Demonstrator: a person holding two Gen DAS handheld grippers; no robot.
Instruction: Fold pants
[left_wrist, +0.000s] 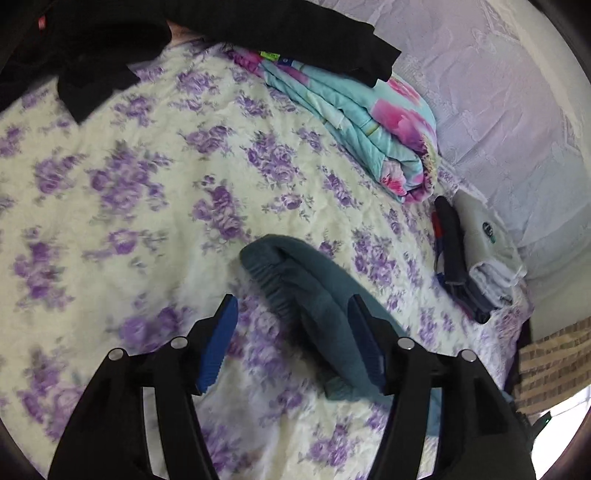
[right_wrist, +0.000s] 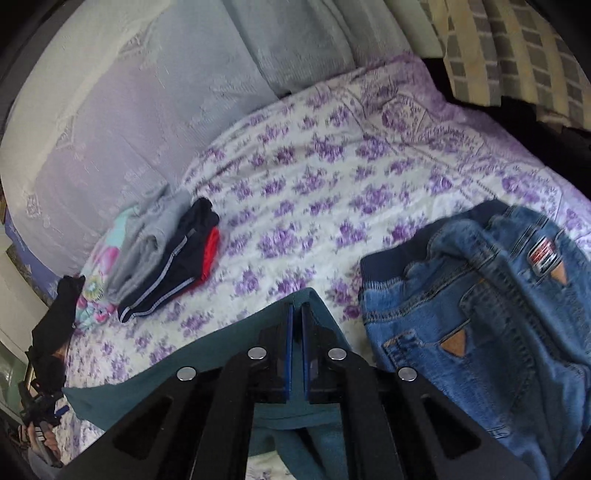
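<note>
The left gripper (left_wrist: 291, 325) is open above the teal pants (left_wrist: 314, 291), not pressing them. The right gripper (right_wrist: 295, 325) is clenched on the pants' edge.

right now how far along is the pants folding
Done: a small stack of folded clothes sits near the pillow. In hand: the right claw is shut on the teal pants; the left claw is open over them. Left: the jeans lie unfolded.

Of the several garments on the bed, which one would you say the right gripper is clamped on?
The teal pants: the right gripper is shut on their fabric. The blue jeans lie loose beside it, and the folded navy-and-red garment sits farther off.
</note>
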